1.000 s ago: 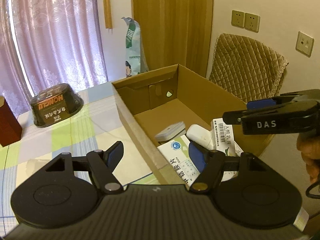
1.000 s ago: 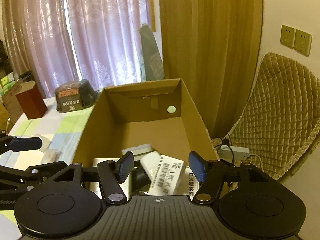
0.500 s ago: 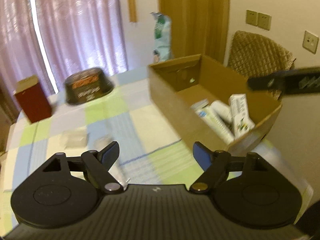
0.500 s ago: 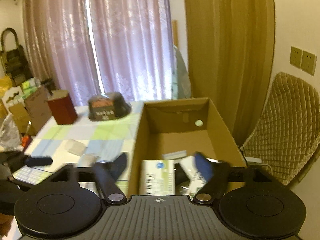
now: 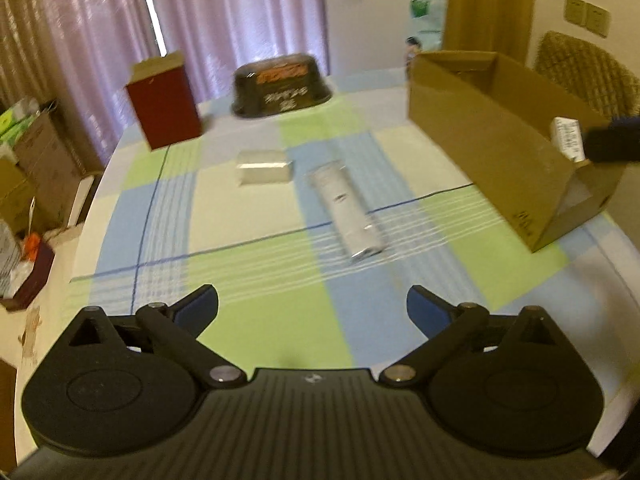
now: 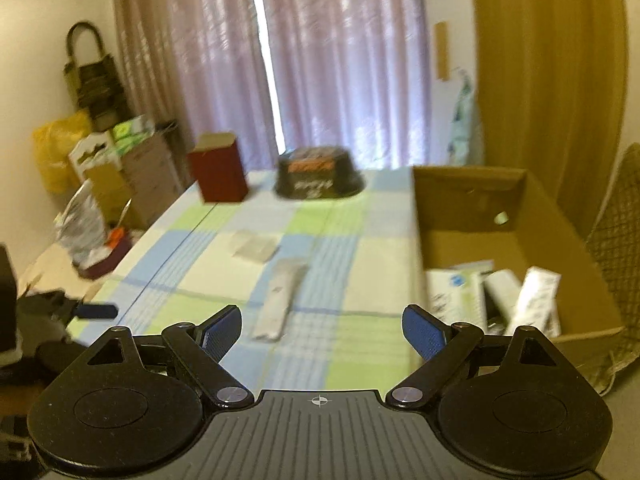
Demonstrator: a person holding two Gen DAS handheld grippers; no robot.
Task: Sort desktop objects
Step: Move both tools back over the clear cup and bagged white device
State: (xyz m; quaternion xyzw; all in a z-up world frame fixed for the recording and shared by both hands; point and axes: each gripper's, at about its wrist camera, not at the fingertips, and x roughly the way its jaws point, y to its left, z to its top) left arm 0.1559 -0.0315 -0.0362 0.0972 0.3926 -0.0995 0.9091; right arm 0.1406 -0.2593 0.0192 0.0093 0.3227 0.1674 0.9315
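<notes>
A long white tube-like pack (image 5: 347, 212) (image 6: 279, 298) lies in the middle of the checked tablecloth, with a small clear packet (image 5: 263, 167) (image 6: 253, 246) just beyond it. The open cardboard box (image 5: 496, 148) (image 6: 468, 196) stands at the table's right edge and holds several white cartons (image 6: 536, 304). My left gripper (image 5: 313, 307) is open and empty, above the near part of the table. My right gripper (image 6: 322, 330) is open and empty too, near the box's left wall. The frames are blurred by motion.
A dark red box (image 5: 164, 108) (image 6: 218, 174) and a black domed container (image 5: 282, 84) (image 6: 318, 178) stand at the far end of the table. Cartons and bags (image 6: 100, 160) crowd the floor on the left. A quilted chair (image 5: 588, 72) sits behind the box.
Both grippers have pulled back and up from over the box, turning left towards the table. Their jaws have spread wider. The tube and packet have come into view.
</notes>
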